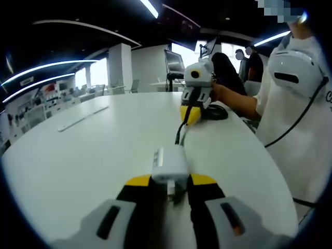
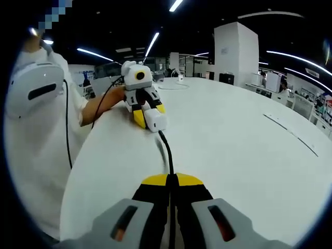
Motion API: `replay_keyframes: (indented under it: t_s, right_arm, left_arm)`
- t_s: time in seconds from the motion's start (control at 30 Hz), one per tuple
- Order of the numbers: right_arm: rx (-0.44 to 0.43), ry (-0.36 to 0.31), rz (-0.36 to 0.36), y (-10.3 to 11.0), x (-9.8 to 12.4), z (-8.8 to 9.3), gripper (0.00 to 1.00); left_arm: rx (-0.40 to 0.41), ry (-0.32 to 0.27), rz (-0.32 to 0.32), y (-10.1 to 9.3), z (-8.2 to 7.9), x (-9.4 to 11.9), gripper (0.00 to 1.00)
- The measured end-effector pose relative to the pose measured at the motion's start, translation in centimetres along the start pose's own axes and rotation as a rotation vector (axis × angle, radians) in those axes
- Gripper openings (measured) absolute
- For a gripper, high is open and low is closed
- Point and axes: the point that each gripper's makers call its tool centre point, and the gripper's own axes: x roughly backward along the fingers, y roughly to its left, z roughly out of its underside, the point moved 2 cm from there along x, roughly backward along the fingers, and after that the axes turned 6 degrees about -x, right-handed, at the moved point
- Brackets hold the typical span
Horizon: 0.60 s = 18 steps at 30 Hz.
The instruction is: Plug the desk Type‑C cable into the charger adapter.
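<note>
— Fingers first: what are they doing on each side?
— Left gripper (image 1: pixel 170 182) has its yellow-tipped fingers (image 1: pixel 139 181) closed on the white charger adapter (image 1: pixel 167 165), which sits between them just above the white counter (image 1: pixel 93 155). Right gripper (image 2: pixel 172 180) has its fingers (image 2: pixel 154 180) pressed together on the black Type-C cable (image 2: pixel 167 153), which runs out from between the tips.

— Where does the cable go?
— In the right gripper view it leads straight from the pinched tips across the counter (image 2: pixel 233 140) to the adapter (image 2: pixel 155 120) held by the left gripper (image 2: pixel 148 116). In the left gripper view the same cable (image 1: pixel 180 136) runs from the far end of the adapter up to the right gripper (image 1: pixel 190 115).

— Is the plug seated in the adapter?
— The cable end meets the adapter's face in both views, but I cannot tell whether the plug is fully in; the joint is too small and blurred.

— Who holds the tools?
— A person in a white top (image 1: pixel 290 129) stands at the counter edge, forearm (image 1: pixel 236 104) reaching to the right gripper. A black cord (image 1: pixel 298 116) hangs across the person's chest.

— Anything else on the counter?
— A loose coil of black cable (image 1: pixel 215 112) lies beside the right gripper, and a thin white strip (image 1: pixel 82 118) lies well apart, toward the far side.
</note>
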Motion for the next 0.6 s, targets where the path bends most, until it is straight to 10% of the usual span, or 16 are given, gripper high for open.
replay_keyframes:
  t_s: [0.6]
  right_arm:
    - [0.004, -0.002, -0.015, 0.41, -0.4, -0.18, 0.03]
  left_arm:
    - [-0.009, -0.001, 0.01, -0.28, -0.04, -0.08, 0.25]
